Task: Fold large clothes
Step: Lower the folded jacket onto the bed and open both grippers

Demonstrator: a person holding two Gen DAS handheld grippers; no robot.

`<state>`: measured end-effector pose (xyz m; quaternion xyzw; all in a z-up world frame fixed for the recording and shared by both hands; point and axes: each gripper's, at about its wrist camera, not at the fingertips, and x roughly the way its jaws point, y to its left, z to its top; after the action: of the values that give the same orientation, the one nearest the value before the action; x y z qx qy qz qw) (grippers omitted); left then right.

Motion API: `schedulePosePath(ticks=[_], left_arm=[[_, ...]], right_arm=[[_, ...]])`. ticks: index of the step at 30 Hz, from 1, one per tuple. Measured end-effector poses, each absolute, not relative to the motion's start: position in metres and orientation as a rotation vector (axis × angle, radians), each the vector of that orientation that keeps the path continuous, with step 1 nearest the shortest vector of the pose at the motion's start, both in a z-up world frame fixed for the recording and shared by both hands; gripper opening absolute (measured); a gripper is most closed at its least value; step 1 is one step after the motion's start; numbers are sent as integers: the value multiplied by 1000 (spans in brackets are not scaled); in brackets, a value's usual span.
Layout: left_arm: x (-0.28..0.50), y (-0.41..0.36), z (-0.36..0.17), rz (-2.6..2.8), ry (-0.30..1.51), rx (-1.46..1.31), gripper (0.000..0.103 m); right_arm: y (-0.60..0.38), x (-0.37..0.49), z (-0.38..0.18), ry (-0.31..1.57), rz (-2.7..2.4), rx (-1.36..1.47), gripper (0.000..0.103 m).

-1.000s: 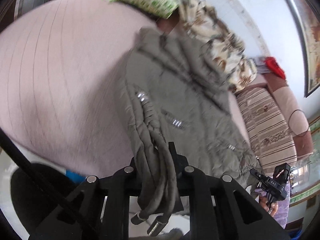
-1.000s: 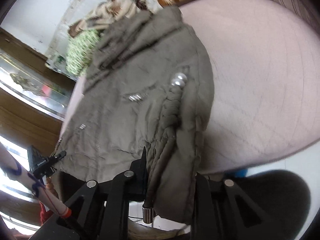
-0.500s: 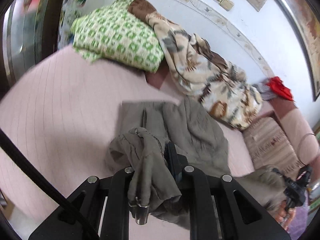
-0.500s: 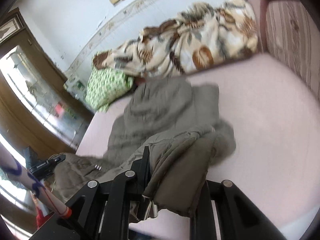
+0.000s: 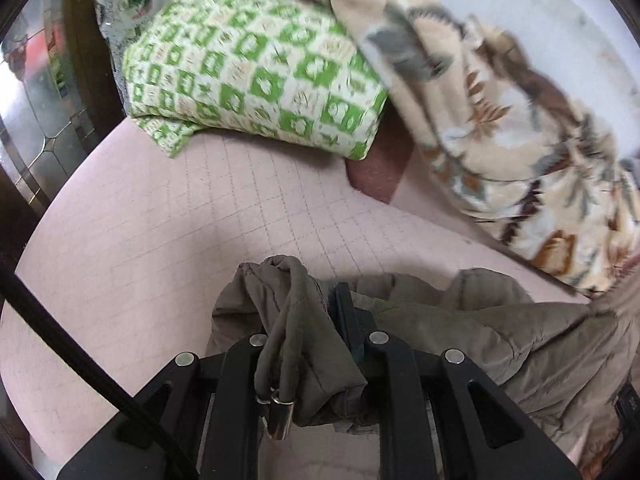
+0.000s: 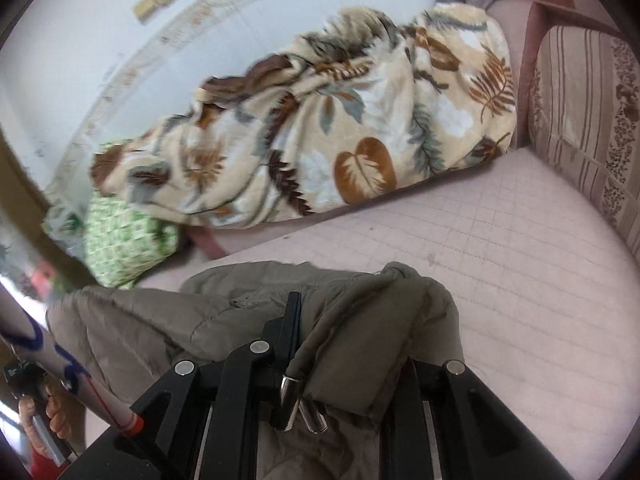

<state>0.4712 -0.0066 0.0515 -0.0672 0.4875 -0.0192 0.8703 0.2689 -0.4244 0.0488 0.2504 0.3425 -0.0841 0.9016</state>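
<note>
Clamped on a bunched edge of the olive jacket (image 5: pixel 500 332), my left claw (image 5: pixel 316 320) points steeply down at the pink quilted bed (image 5: pixel 160 240). Fabric fills the gap between its fingers and spills back over the frame, where a drawstring (image 5: pixel 276 364) with metal tips hangs down.

My right claw (image 6: pixel 348 320) is likewise closed on the same jacket (image 6: pixel 160 320), gripping a folded hem section with a second cord (image 6: pixel 320 336) draped over the frame; its metal ends (image 6: pixel 298 404) dangle near the lens. This claw tilts downward less steeply than the left.

Relative to the bed:
- The jacket lies at the near edge, stretched between both claws, with its bulk sagging onto the bed surface.
- The green checked pillow (image 5: pixel 256 64) rests at the far left of the bed, well apart from the jacket.
- The leaf-print blanket (image 6: pixel 320 136) is heaped along the far side of the bed against the wall, partly overlapping the pillow.
- A striped cushion (image 6: pixel 588 120) stands at the right end of the bed.

In the right wrist view, my left hand (image 6: pixel 40 420) grips the handle of its claw at the lower left, below a patterned sleeve (image 6: pixel 52 352).
</note>
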Motion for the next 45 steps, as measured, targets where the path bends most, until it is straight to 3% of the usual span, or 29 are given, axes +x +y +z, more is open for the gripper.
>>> schedulePosePath(ticks=[10,14,18,20,21,22,24,29,32,35,37,45], left_arm=[[532,-35,-55,-8,1117,-99,19],[528,-21,-36,-69,1123,-167,22],[509,8,7,-185,1081,-311,39],[494,23,34,-218,1048,-366,50],[485,28,48,-219,1024,-377,63],[477,32,63,-220,990,-384,70],[454,38,92,-233,929,-369,71],[368,44,128,-233,846,-280,76],[309,53,109,-176,824,-264,78],[265,58,75,-139,823,-255,78],[252,59,52,-129,836,-243,78],[264,85,-4,-36,822,-210,78]], right_arm=[[-459,369,-44,830,-238,599,20],[-474,376,-74,823,-208,752,23],[-488,366,-68,801,-166,849,28],[-489,355,-52,760,-166,849,38],[-491,346,-40,725,-182,835,50],[-491,339,-28,696,-219,811,72],[-490,325,-7,641,-288,764,92],[-460,300,46,638,-314,622,91],[-417,294,69,652,-268,506,87],[-363,299,78,676,-214,415,77],[-329,307,74,694,-172,371,61],[-228,401,12,777,-186,137,59]])
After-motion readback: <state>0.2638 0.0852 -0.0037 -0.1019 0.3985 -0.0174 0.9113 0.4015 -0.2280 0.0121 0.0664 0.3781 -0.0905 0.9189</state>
